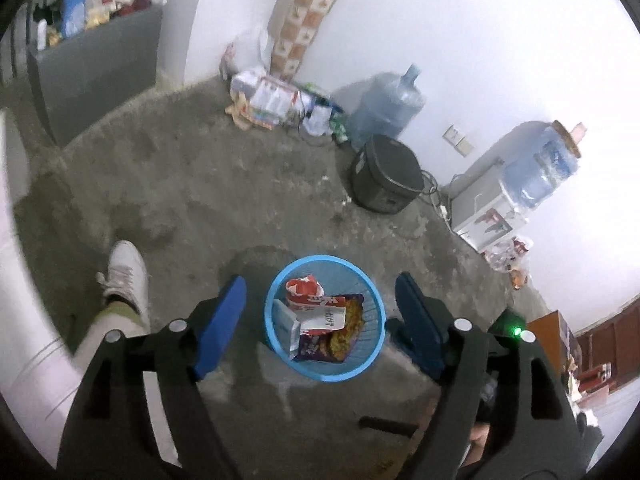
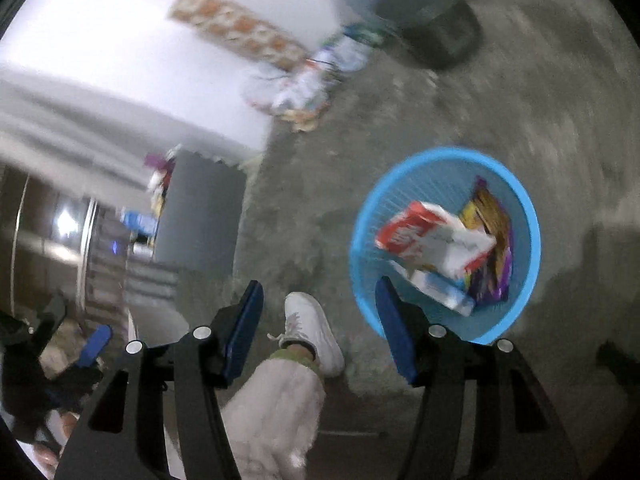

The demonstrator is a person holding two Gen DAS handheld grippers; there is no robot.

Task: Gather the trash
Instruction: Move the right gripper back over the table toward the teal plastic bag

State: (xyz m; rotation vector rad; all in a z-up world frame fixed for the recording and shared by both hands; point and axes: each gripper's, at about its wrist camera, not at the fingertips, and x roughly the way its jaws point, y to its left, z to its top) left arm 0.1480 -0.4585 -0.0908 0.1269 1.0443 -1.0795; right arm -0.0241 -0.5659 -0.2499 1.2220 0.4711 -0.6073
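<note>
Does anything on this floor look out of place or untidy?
Yes. A loose heap of white bags and printed packets lies on the concrete floor against the wall, outside the round blue plastic basket, which already holds wrappers.

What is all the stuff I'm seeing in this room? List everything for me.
Round blue plastic mesh basket: one, on the floor, centre.
Snack wrappers: several, red-white, purple-yellow, pale blue, inside the basket.
Dark grey rice cooker: one, by the wall.
Clear blue water jugs: two, one on the floor, one on a white dispenser.
Litter pile: mixed colours, in the corner.
White shoe: one, left.
Left hand-held gripper: black and blue, open.
Right hand-held gripper: same, open.
</note>
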